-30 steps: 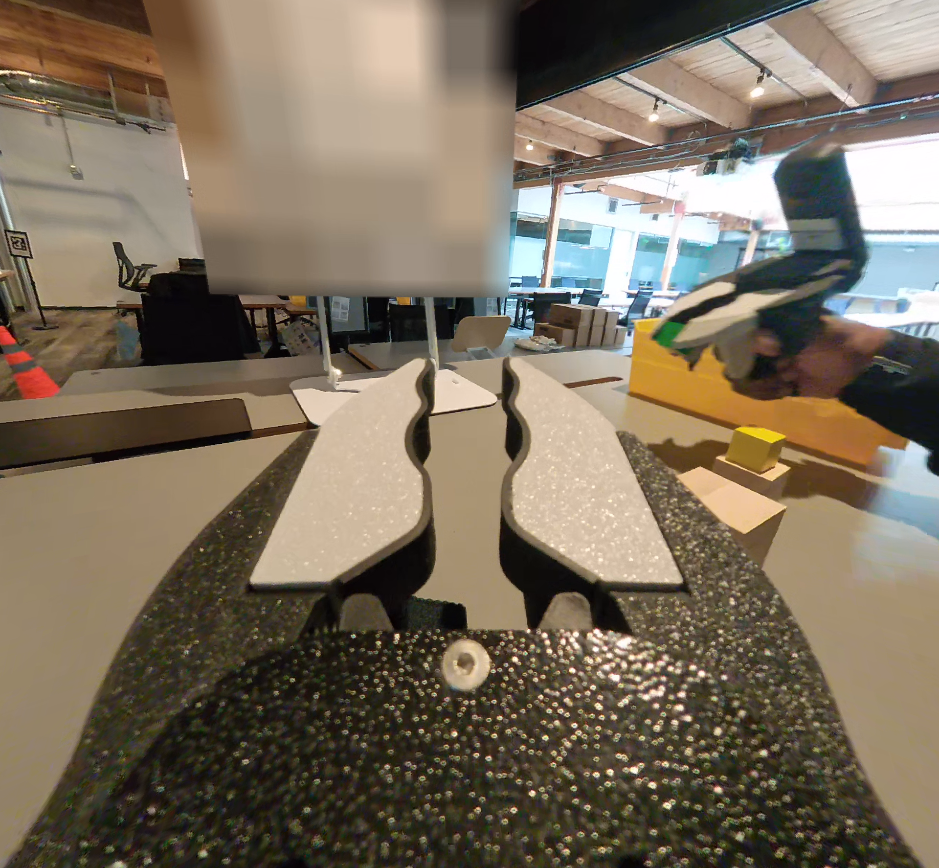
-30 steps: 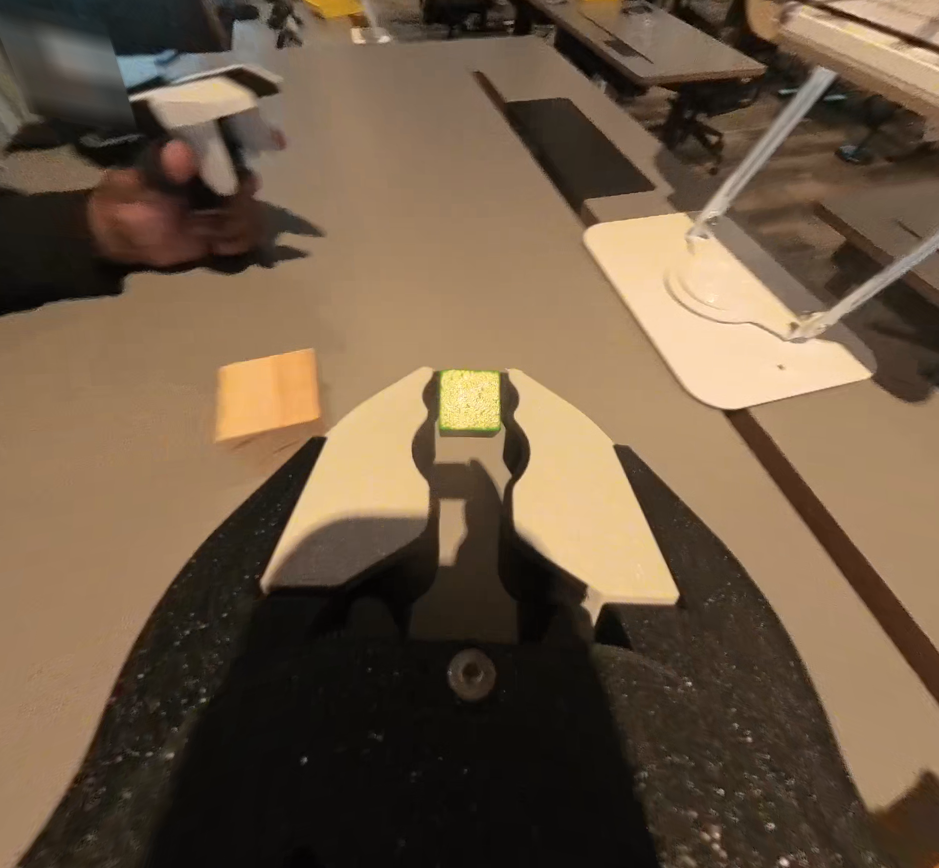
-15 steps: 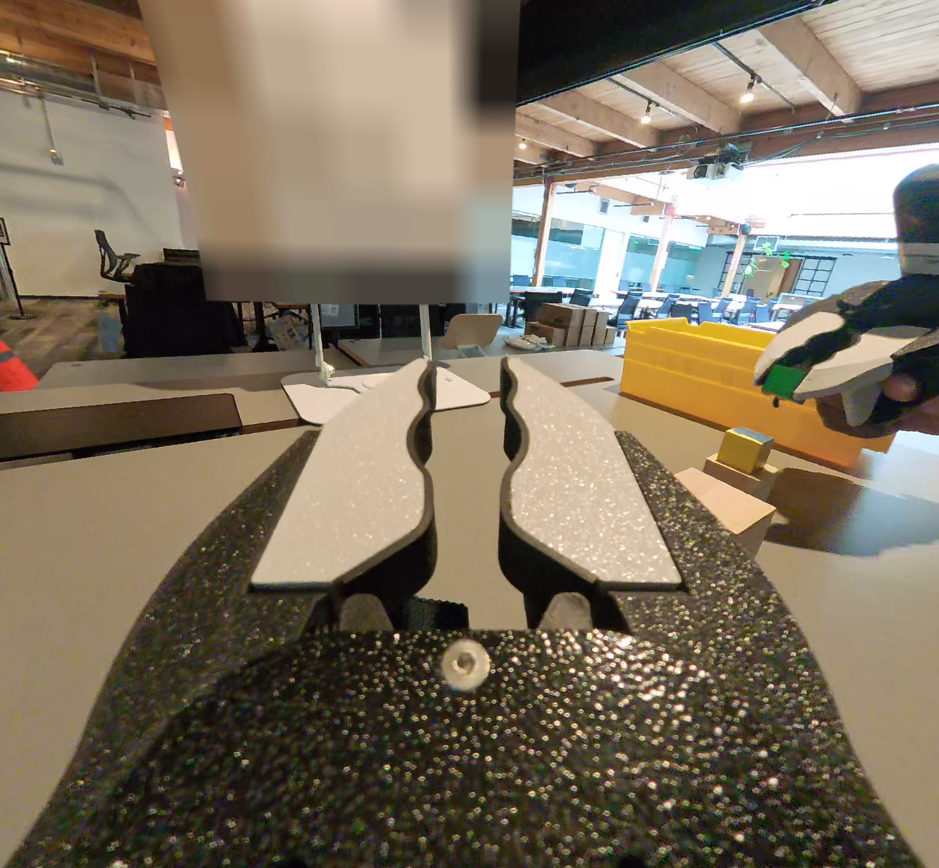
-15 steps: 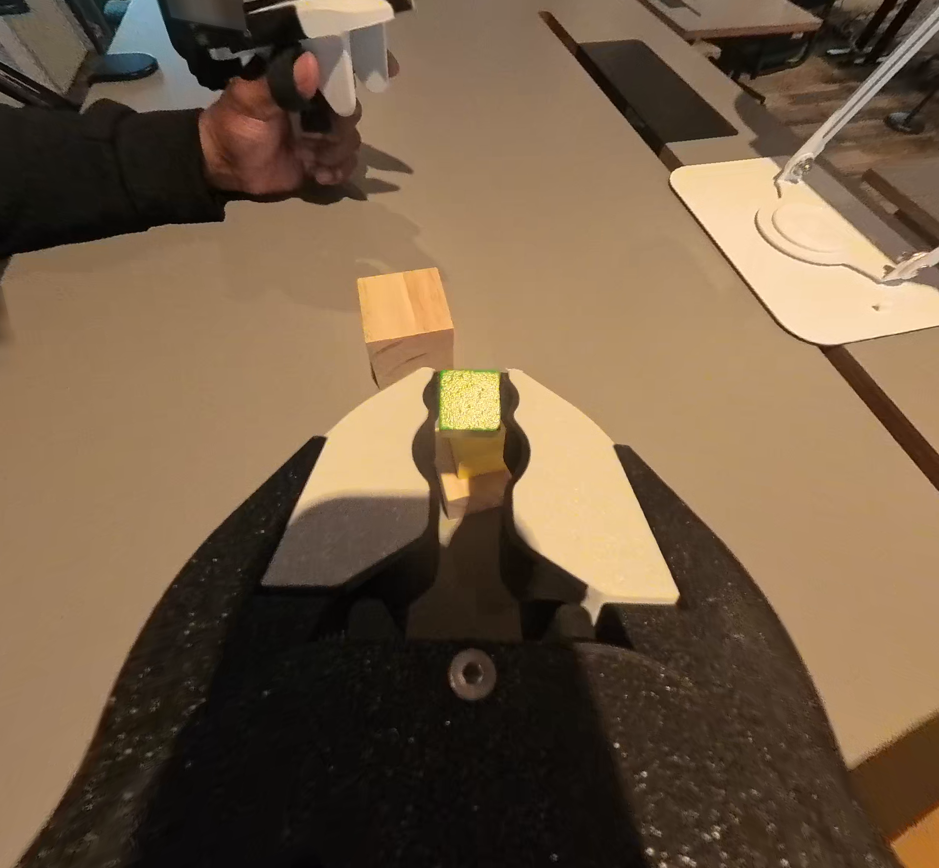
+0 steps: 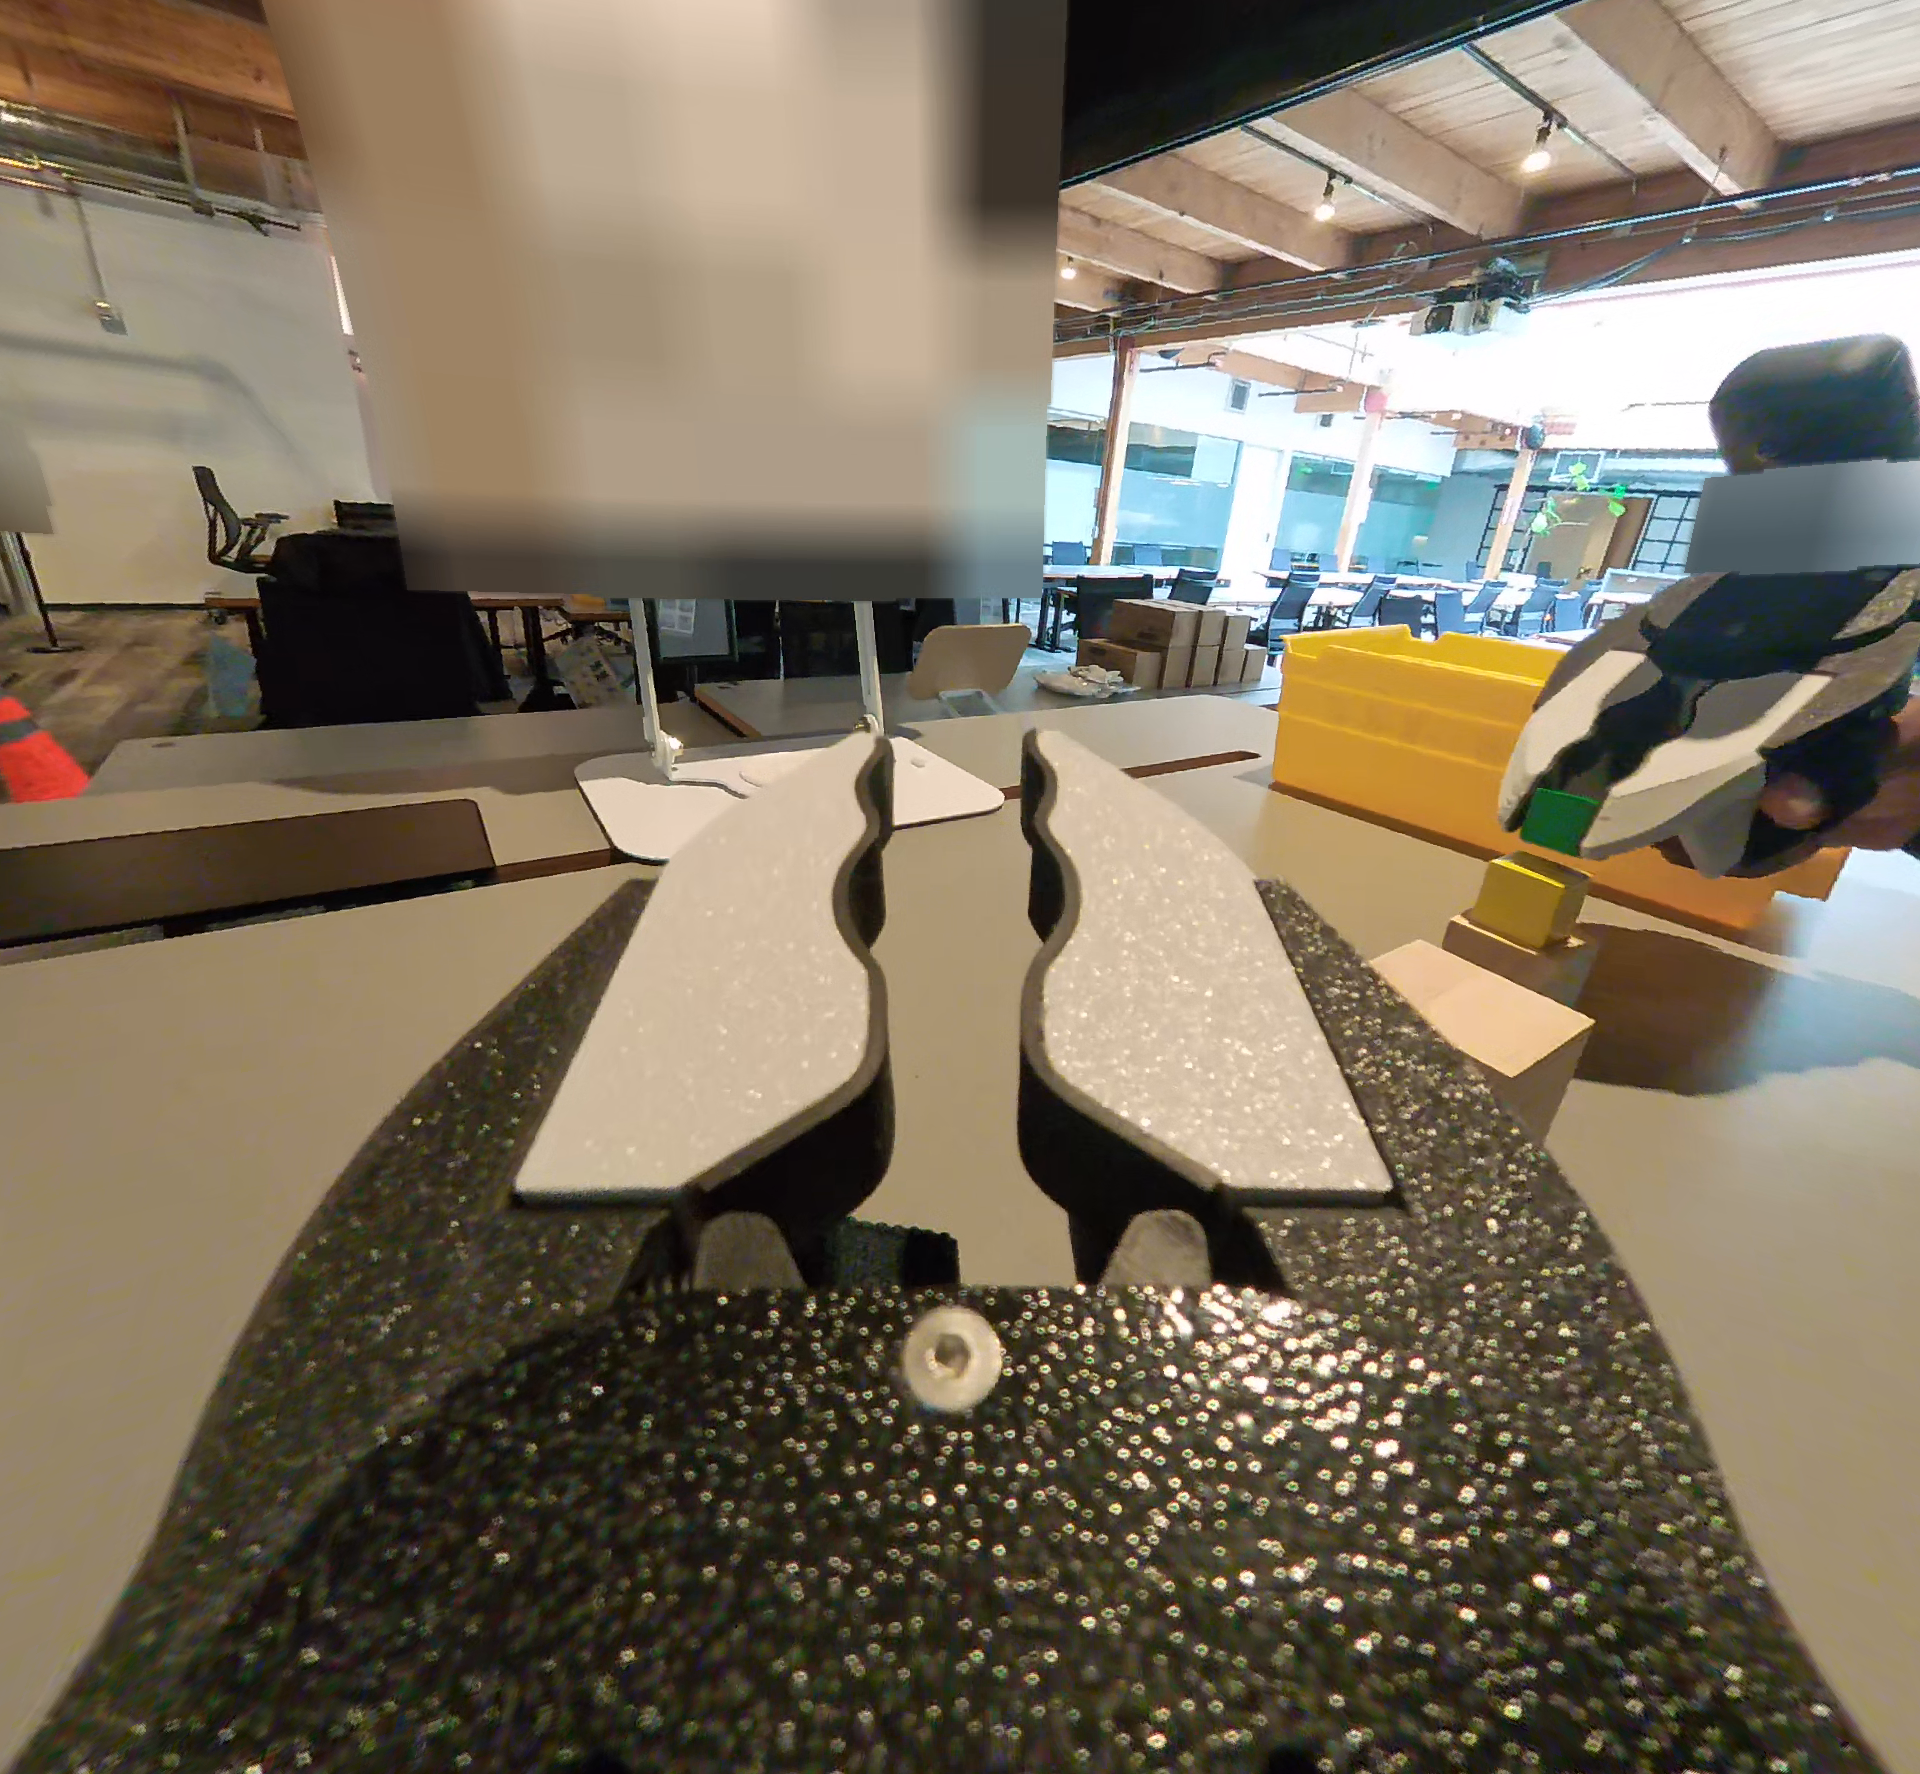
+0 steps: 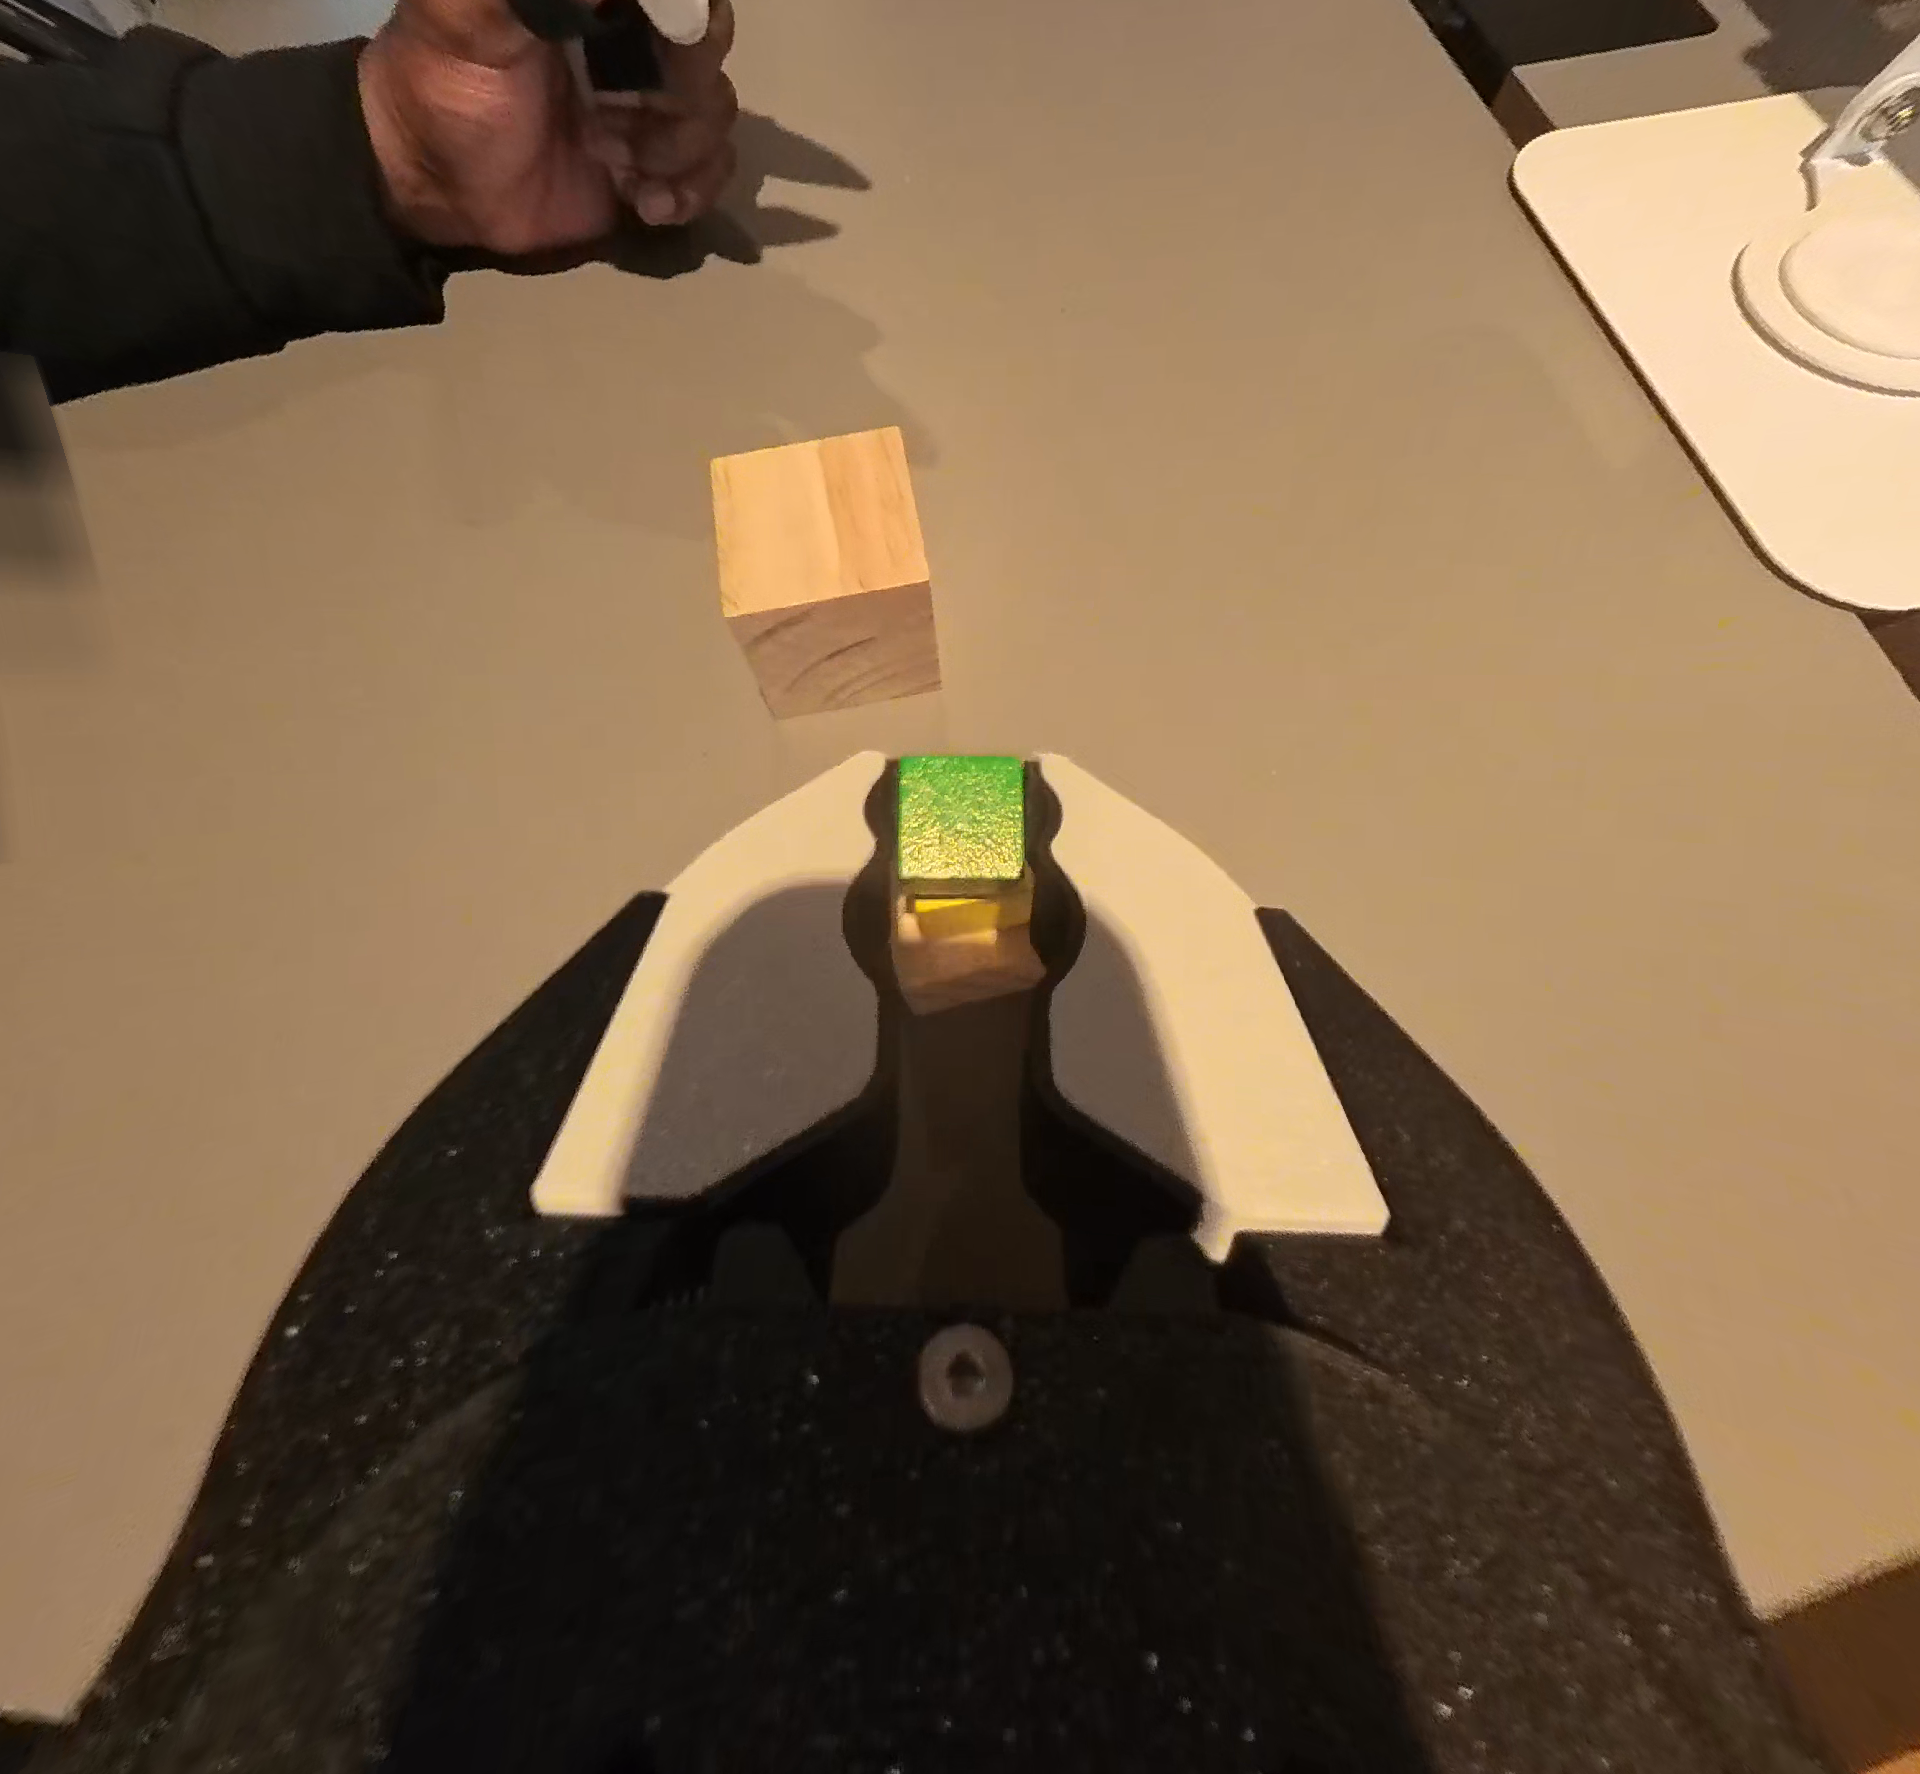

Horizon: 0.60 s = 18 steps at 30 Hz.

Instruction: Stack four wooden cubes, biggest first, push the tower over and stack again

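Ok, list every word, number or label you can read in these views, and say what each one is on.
Nothing can be read.
green cube, yellow cube, large wooden cube, small wooden cube: no writing visible.
yellow bin: no writing visible.
printed sheets in the background: too small to read.
cardboard boxes: any labels too small to read.

The left wrist view looks low and level across the table, with the big wooden cube [image 5: 1475,1028] near at its right. The right wrist view looks steeply down, close above this cube [image 6: 826,571]. Both views share it.
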Motion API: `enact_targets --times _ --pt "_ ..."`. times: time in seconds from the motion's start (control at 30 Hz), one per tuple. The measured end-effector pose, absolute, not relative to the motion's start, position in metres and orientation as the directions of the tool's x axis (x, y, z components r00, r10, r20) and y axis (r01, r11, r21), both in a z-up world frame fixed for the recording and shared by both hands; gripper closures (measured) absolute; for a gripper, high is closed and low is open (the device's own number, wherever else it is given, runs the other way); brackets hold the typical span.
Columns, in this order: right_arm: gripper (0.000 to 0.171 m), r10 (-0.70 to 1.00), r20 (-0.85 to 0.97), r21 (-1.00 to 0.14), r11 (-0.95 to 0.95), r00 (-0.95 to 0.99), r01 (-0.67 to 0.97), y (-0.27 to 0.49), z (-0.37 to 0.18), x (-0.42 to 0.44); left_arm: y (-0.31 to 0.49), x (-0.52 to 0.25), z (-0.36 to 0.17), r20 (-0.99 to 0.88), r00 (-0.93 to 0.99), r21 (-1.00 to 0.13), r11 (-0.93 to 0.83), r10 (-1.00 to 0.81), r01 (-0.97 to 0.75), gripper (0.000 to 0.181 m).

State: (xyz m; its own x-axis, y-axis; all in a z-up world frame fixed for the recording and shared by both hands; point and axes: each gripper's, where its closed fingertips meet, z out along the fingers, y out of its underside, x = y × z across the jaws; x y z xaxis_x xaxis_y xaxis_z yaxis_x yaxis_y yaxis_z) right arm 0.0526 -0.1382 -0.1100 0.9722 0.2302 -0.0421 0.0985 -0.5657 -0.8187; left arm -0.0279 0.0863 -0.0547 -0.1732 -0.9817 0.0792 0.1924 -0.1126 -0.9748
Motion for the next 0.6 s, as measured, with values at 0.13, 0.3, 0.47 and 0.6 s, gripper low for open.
enact_targets --times 0.13,0.3,0.47,0.6 --pt "0.148 0.26 -0.035 -0.803 -0.582 0.965 0.127 -0.1369 -0.1125 0.0518 0.0865 -0.0273 -0.0552 0.085 -0.176 -0.975 -0.118 -0.981 0.187 0.159" --pt "0.148 0.278 -0.041 -0.786 -0.602 0.96 0.141 -0.1366 -0.1173 0.0518 0.087 -0.0262 -0.0559 0.094 -0.18 -0.976 -0.126 -0.979 0.179 0.159" --pt "0.148 0.287 -0.048 -0.785 -0.603 0.957 0.141 -0.1352 -0.1183 0.0505 0.087 -0.0242 -0.0573 0.101 -0.185 -0.978 -0.132 -0.978 0.163 0.159" --pt "0.148 0.287 -0.046 -0.785 -0.603 0.957 0.143 -0.1341 -0.1203 0.0503 0.0876 -0.0238 -0.0575 0.107 -0.186 -0.977 -0.138 -0.977 0.161 0.159"
